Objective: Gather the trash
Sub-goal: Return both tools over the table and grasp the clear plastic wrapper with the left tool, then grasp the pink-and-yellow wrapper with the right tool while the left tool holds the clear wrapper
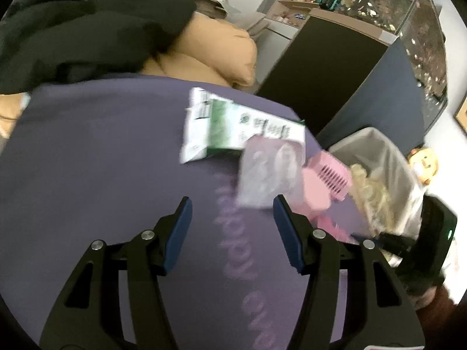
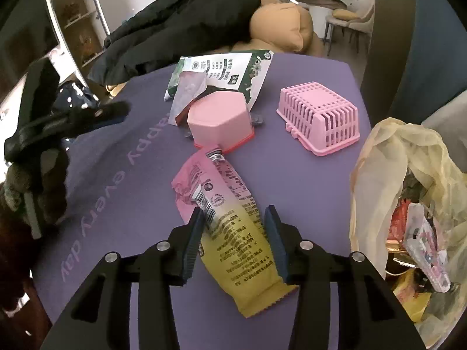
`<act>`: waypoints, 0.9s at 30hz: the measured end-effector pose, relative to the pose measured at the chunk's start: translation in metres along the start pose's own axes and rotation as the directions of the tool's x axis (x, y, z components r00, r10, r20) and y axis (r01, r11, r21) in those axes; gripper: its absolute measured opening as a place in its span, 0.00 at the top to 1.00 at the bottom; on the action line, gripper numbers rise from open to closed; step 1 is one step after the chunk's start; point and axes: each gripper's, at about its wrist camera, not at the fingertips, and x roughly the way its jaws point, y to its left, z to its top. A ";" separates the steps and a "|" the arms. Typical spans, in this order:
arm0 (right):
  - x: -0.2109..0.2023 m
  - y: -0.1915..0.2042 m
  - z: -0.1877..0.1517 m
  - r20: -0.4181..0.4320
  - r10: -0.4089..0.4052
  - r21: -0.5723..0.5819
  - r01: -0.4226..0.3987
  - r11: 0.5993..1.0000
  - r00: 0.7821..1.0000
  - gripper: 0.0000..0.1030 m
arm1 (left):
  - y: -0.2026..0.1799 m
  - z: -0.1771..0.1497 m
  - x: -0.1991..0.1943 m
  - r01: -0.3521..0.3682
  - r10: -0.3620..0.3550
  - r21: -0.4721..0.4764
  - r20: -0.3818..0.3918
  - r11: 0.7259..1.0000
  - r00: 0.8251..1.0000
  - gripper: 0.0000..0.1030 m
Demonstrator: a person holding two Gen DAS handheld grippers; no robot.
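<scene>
Purple mat point(image 2: 292, 180) on bench, lined trash bag point(image 2: 408, 180) at its right edge. Pink-and-yellow wrapper point(image 2: 230, 221) lies flat between right gripper point(image 2: 235, 234) fingers, long axis roughly along them; fingers part-open, straddling, grip not evident. Left gripper point(image 1: 233, 233) open, empty, farther off. Bag nearer right hand.

Ahead of the right tool lie two printed wrappers: one pink-and-yellow wrapper point(image 2: 226, 227) between its fingers, one green-and-white wrapper point(image 2: 224, 71) farther ahead. There are two pink plastic pieces: one upturned hexagonal pink tub point(image 2: 219, 119) straight ahead, one upturned slatted pink basket point(image 2: 318, 116) ahead to the right. One open trash bag point(image 2: 388, 151) stands to the right. One black garment point(image 2: 186, 20) lies far ahead.
</scene>
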 end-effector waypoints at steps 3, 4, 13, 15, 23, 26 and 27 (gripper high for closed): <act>-0.001 0.004 -0.001 -0.008 -0.010 -0.026 0.010 1.000 1.000 0.57 | -0.007 0.015 0.027 -0.004 0.005 0.032 -0.032 0.999 0.999 0.52; -0.001 0.003 -0.001 -0.014 -0.013 -0.035 0.013 0.999 1.000 0.56 | -0.008 0.019 0.034 -0.019 0.021 0.043 -0.035 0.999 0.999 0.52; -0.001 0.014 -0.004 -0.032 -0.014 -0.074 0.011 0.997 0.999 0.42 | -0.016 0.030 0.054 0.009 -0.007 0.029 -0.071 1.000 0.997 0.91; 0.001 0.020 -0.003 -0.037 -0.043 -0.083 0.040 0.996 0.998 0.39 | -0.017 0.023 0.040 -0.003 0.004 0.028 -0.031 1.000 1.000 0.95; 0.004 0.041 0.000 -0.087 -0.070 -0.211 0.051 0.976 0.994 0.35 | -0.010 0.001 -0.024 -0.012 0.012 0.012 0.017 1.000 1.000 0.99; -0.006 0.047 0.004 -0.046 -0.052 -0.239 0.040 0.970 0.998 0.35 | 0.002 -0.006 -0.044 -0.048 0.048 0.003 0.004 0.999 0.999 0.99; -0.008 0.048 0.005 -0.038 -0.056 -0.246 0.045 0.968 0.998 0.35 | 0.010 -0.009 -0.049 -0.064 0.064 -0.014 -0.007 0.998 0.998 0.99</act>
